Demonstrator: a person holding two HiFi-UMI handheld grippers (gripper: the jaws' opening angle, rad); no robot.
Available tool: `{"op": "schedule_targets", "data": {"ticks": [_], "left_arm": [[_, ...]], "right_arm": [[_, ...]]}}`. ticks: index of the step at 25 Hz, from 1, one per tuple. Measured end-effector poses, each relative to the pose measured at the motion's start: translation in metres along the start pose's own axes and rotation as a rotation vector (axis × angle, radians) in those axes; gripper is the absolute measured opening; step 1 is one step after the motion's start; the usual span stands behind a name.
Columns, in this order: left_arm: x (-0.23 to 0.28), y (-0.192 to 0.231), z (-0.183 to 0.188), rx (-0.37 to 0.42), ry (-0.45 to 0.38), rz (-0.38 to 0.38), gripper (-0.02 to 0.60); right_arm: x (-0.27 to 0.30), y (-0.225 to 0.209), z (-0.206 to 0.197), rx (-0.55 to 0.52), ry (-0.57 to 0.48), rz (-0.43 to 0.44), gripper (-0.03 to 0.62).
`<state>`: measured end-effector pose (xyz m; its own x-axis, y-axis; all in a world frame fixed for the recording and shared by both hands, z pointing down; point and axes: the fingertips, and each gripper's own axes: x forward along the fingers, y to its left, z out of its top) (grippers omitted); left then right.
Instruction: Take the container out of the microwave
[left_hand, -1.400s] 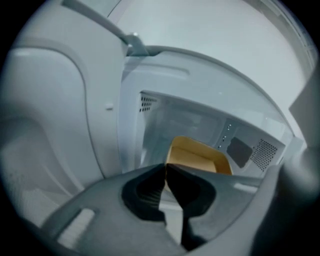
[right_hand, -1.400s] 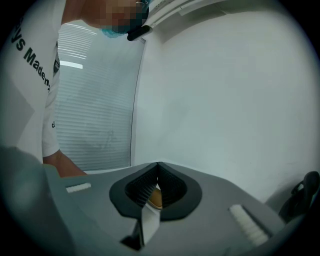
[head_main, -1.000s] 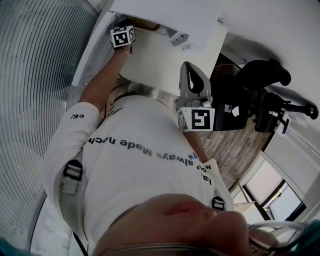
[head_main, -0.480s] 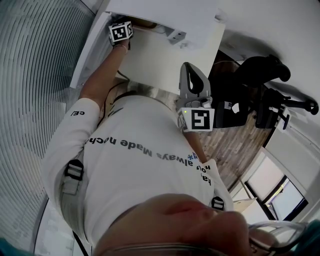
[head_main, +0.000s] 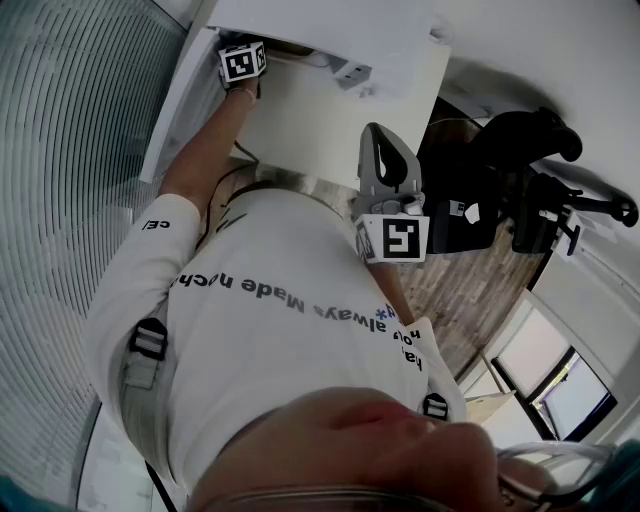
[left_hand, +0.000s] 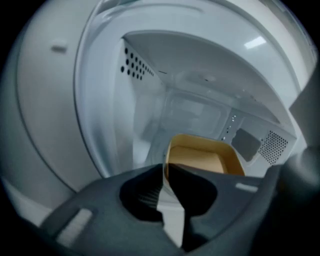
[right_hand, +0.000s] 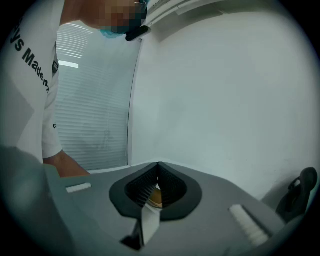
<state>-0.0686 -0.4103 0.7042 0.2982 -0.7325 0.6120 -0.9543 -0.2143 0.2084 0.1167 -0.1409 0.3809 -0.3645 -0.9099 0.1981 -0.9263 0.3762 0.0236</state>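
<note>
A tan, rounded-square container (left_hand: 200, 160) sits inside the open white microwave (left_hand: 190, 105). In the left gripper view my left gripper (left_hand: 165, 167) points into the cavity, its tips right at the container's near left corner. Its jaws are opening, with a narrow slit between them, and I see no pad pressing on the rim. In the head view only its marker cube (head_main: 243, 63) shows at the microwave (head_main: 310, 25) mouth. My right gripper (head_main: 380, 135) is held in front of the chest, away from the microwave. Its jaws (right_hand: 158, 166) are shut with nothing gripped.
The microwave door (left_hand: 45, 100) stands open at the left. A white wall (right_hand: 225, 100) and a slatted blind (right_hand: 95, 115) face the right gripper. A black chair (head_main: 520, 150) stands on the wood floor (head_main: 450, 290) at the right.
The left gripper's cube has crept slightly farther toward the microwave opening. The right gripper has stayed where it was.
</note>
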Motion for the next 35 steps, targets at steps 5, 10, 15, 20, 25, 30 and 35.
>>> {"op": "schedule_targets", "data": {"ticks": [5, 10, 15, 20, 25, 30, 35], "left_arm": [[0.005, -0.003, 0.004, 0.021, -0.006, -0.008, 0.04], [0.01, -0.009, 0.008, 0.034, -0.026, -0.025, 0.058], [0.012, -0.013, 0.009, 0.028, -0.04, -0.051, 0.087], [0.02, -0.015, 0.006, 0.033, -0.025, -0.066, 0.097], [0.022, -0.015, 0.004, 0.045, 0.0, -0.058, 0.092], [0.023, -0.012, 0.008, 0.028, -0.006, -0.038, 0.032], [0.019, -0.008, 0.008, -0.014, -0.013, -0.027, 0.025]], "right_arm": [[0.005, -0.003, 0.0, 0.005, 0.003, -0.005, 0.002], [0.007, -0.005, -0.001, 0.008, 0.006, -0.009, 0.002], [0.008, -0.007, -0.002, 0.009, 0.008, -0.01, 0.002], [0.009, -0.008, -0.003, 0.009, 0.016, -0.01, 0.002], [0.006, -0.009, -0.006, 0.011, 0.022, -0.016, 0.002], [0.007, -0.012, -0.006, 0.017, 0.022, -0.02, 0.002], [0.006, -0.011, -0.006, 0.014, 0.018, -0.016, 0.002]]}}
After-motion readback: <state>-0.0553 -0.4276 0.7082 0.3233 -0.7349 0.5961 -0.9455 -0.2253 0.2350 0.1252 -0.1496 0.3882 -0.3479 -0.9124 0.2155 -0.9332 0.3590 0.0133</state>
